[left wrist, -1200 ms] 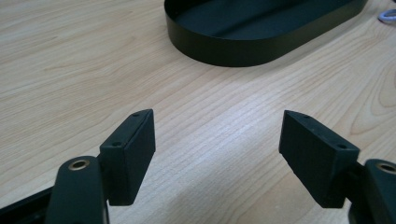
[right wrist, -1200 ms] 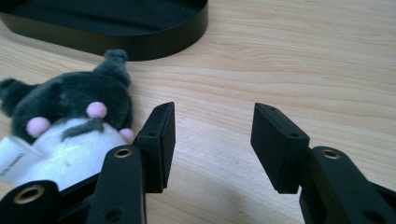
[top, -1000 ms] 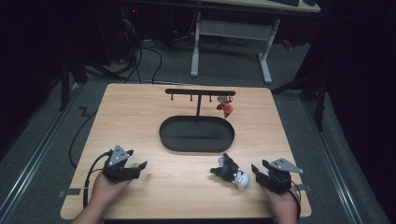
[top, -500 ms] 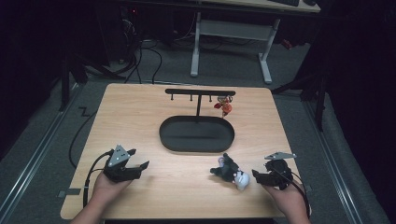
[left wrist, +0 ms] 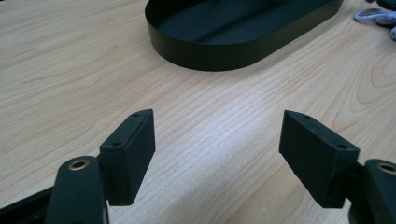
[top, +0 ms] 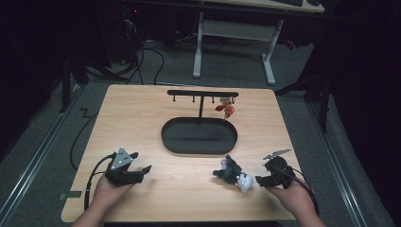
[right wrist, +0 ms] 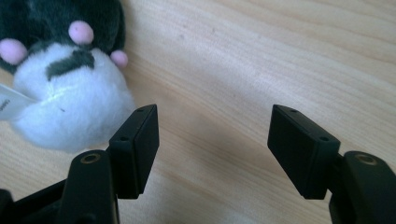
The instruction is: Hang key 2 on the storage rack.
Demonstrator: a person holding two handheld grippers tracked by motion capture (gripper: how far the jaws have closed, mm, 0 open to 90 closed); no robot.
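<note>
Table [top: 142, 118]: pale wood, seen from above.

Left gripper [top: 137, 171]: lower left of the high view, resting in the person's left hand [top: 111, 191]. Jaws stand wide apart with nothing between them; its own view shows bare wood in the gap [left wrist: 217, 154] and the tray wall at the top of the frame.

Tray [top: 198, 147]: black oval, centre of the high view, well apart from both grippers (also at [left wrist: 224, 51]).

Rack [top: 202, 93]: black T-shaped bar rising at the tray's far edge; a small red charm [top: 226, 109] hangs near its right end.

Plush toy [top: 232, 174]: dark grey and white, lower right of centre on the table, just left of the right gripper, not touching it.

Right gripper [top: 259, 180]: lower right, in the right hand [top: 295, 198]. Jaws released, having just been opening, nothing between them. In its own view [right wrist: 212, 149] the toy [right wrist: 65, 93] lies at upper left, just outside the left jaw.
</note>
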